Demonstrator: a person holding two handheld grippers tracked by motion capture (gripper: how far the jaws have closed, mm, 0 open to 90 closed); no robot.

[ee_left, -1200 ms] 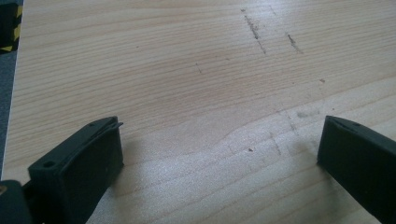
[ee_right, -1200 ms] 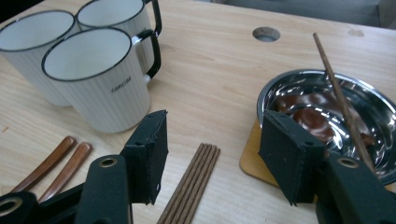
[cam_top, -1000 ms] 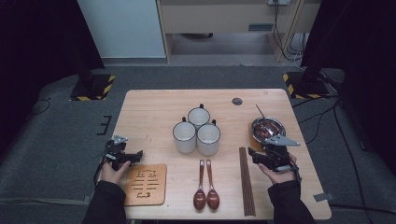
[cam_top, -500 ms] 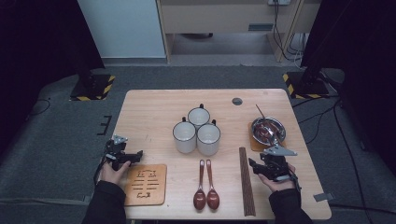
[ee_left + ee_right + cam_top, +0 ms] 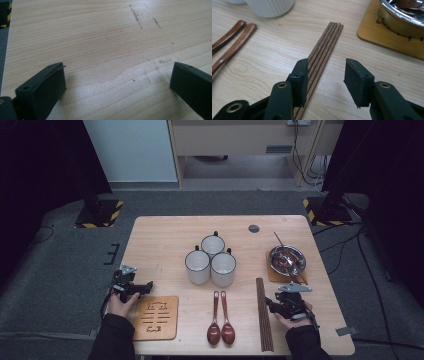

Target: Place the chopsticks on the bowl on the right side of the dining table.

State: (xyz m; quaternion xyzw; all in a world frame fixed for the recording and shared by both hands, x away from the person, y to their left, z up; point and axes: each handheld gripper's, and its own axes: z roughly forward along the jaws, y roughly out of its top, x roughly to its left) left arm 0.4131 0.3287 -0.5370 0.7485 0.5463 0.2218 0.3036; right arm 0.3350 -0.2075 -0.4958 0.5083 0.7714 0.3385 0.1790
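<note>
fingers (image 5: pixel 298 75) of my right gripper (image 5: pixel 325 75) stand half spread and have just been closing, with nothing pinched yet: the near pad sits over the edge of the chopsticks (image 5: pixel 322 50) while the far pad hangs over bare table (image 5: pixel 274 50). the sticks lie flat in a tight bundle between the spoons (image 5: pixel 220 317) and my right hand, below the bowl (image 5: pixel 286 259) on its mat. i judge the main risk is the offset: if i close from here, one pad may land on top of the sticks rather than beside them, and they could roll apart or i would catch only one or two. pressing down too hard could also skid them toward the spoons. my left gripper (image 5: pixel 117 82) rests wide open over bare wood beside the trivet (image 5: pixel 156 317), no help if the sticks scatter.
</note>
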